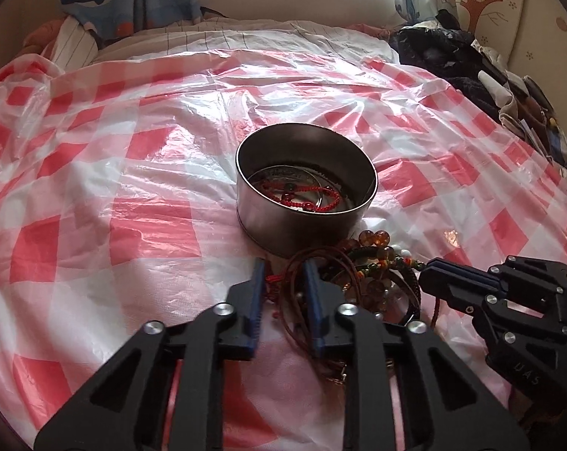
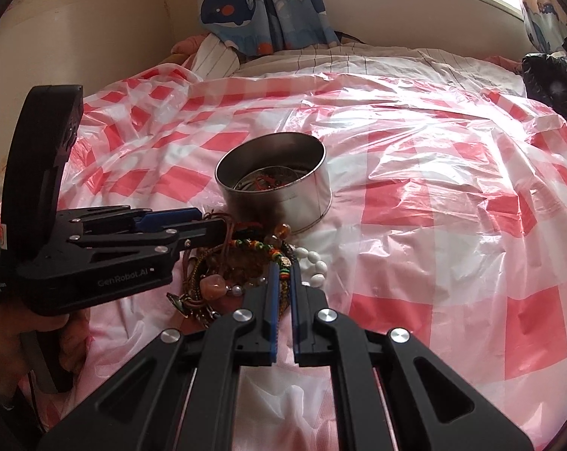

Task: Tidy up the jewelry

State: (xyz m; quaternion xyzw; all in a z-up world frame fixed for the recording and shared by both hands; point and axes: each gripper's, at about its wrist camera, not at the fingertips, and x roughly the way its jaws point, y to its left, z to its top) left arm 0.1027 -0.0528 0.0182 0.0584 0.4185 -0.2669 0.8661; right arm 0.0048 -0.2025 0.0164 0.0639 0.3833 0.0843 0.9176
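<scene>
A round metal tin stands on the bed with red bead bracelets in it; it also shows in the right wrist view. A tangled pile of bracelets and cords lies just in front of it, with white beads at its right side. My left gripper is partly open, its fingers astride brown cords at the pile's left edge. My right gripper is nearly closed, its tips around a multicoloured braided bracelet. The right gripper also shows in the left wrist view.
A red-and-white checked plastic sheet covers the bed. Dark clothes and clutter lie at the far right. Whale-print curtains hang below the window at the back.
</scene>
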